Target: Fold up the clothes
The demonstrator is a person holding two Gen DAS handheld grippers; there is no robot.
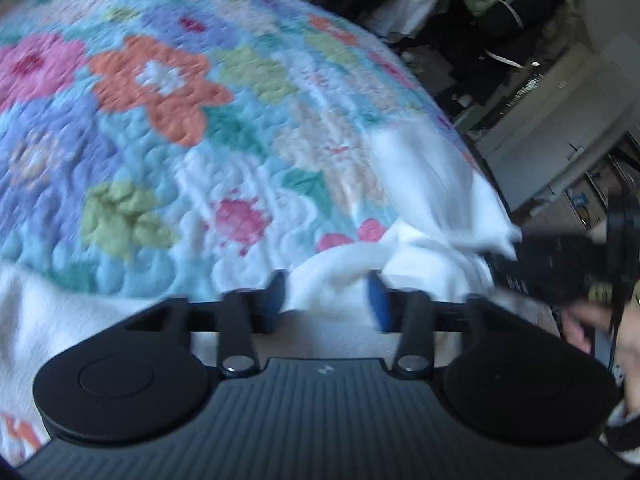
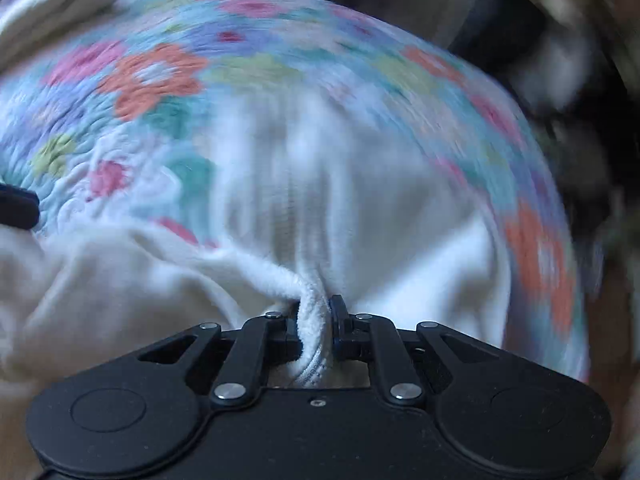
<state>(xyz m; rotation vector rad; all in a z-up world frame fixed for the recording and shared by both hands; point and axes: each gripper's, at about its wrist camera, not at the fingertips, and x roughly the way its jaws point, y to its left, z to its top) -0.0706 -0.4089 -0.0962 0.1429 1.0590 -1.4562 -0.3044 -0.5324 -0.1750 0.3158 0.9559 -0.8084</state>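
Floral quilt (image 2: 160,76); right gripper (image 2: 314,320) pinching white garment (image 2: 312,208).

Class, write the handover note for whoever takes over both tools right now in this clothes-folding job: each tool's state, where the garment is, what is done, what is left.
Left tool: open, jaws apart around a fold of the white fleece garment, pads not pressing it.
Right tool: shut on a bunched edge of the same garment.
Garment: crumpled on the flowered quilt, near its edge.
Done: one edge gripped; no neat fold visible.
Left: probably grip with the left tool, spread the garment flat, then fold it. Both views are blurred, so check the grip first.
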